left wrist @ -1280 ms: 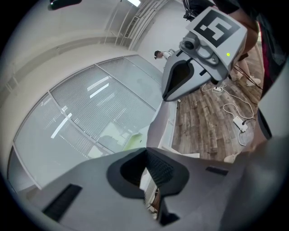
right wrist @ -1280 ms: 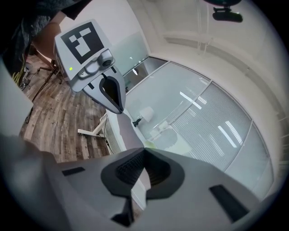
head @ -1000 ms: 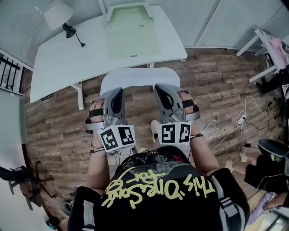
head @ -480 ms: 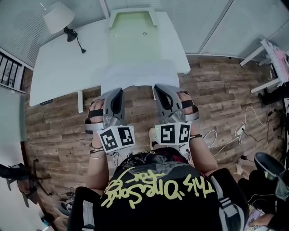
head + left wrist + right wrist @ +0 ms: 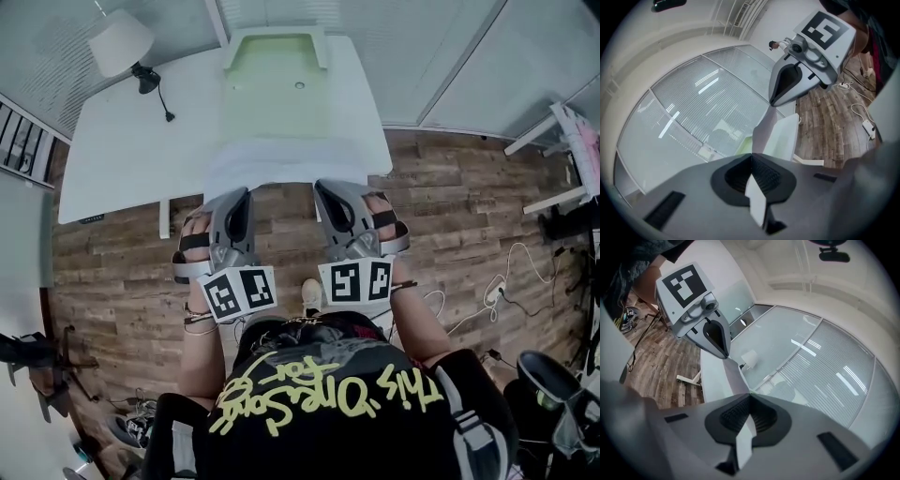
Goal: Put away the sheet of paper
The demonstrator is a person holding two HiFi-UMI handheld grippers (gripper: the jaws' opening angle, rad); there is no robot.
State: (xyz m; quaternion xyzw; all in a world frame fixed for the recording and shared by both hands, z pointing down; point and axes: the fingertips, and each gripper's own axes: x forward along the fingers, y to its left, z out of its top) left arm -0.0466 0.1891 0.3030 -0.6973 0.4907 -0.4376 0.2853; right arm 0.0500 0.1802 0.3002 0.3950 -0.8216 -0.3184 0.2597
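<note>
Sheet of paper (image 5: 286,161) over table (image 5: 122,159) near edge, pinched by my left gripper (image 5: 239,199) and right gripper (image 5: 328,192); uneven pull could tear it.

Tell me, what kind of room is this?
Most likely an office or a workroom. There is a big white desk with a lamp on it, glass walls with blinds behind it, and a wooden floor.
</note>
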